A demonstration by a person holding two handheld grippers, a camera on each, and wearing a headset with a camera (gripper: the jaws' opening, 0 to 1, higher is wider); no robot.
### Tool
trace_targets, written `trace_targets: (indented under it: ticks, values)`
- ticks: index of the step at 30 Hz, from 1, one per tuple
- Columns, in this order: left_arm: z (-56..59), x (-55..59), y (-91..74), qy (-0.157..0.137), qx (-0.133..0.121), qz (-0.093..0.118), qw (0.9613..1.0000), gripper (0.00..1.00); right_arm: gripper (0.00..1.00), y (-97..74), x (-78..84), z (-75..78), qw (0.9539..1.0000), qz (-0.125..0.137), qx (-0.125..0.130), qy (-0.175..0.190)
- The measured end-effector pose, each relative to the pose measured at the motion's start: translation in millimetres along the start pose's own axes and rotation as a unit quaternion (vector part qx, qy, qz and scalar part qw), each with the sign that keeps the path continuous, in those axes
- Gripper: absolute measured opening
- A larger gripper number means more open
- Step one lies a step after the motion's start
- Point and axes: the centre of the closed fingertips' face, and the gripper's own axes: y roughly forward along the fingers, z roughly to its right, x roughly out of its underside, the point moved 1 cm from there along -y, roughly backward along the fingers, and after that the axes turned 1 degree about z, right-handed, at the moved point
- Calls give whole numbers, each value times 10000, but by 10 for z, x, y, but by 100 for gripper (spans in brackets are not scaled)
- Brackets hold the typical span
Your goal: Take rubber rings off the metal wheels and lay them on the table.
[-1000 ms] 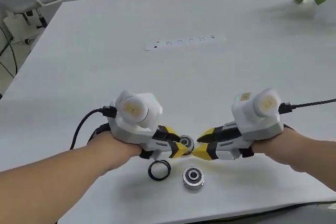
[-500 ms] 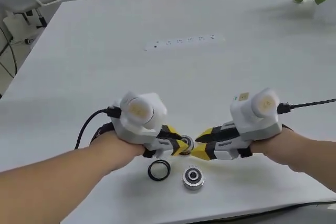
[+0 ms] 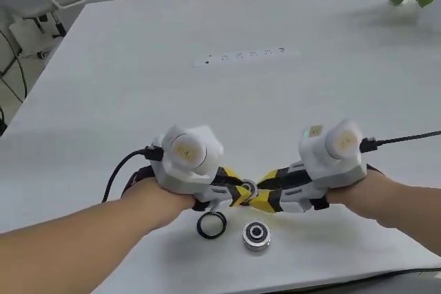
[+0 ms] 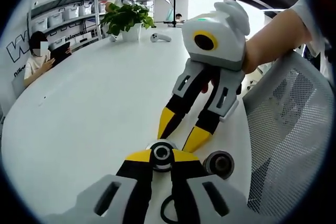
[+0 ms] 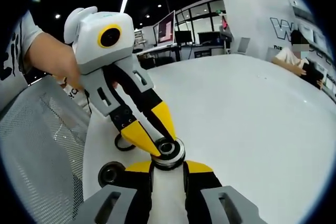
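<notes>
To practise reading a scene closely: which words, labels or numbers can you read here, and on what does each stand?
"W", then cut off: large dark lettering on the wall beside the shelves; the small line beneath is blurred.
"W": white wall panel.
Markings on the power strip: too small to read.

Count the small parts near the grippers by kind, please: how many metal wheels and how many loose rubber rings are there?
Wheels: 2, the held wheel in the left gripper and the free wheel.
Loose rings: 1, the ring.
Total: 3.
</notes>
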Motion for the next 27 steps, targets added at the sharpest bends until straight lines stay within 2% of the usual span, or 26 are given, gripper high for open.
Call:
trace_targets:
  ticks: [5,11,15,24,27]
  values:
    - [2,-3,-1,-22,-23,11,10000,7,12,-38,28,7,10000,-49,27,57]
    - [8,-1,-1,-72,-54,7,10000,7,11,-39,28,1,9999,-70,58,47]
    - [10,0,1,-75,-72,-4,9999,7,10,-46,33,4,9997,-56,82,201]
    - [15,-2,2,-88,-116,-4,9999,7,0,-70,52,28,9987,-74,129,497]
    - [17,-2,5,-23,-126,-17,9999,7,0,-75,58,48,9967,7,164,794]
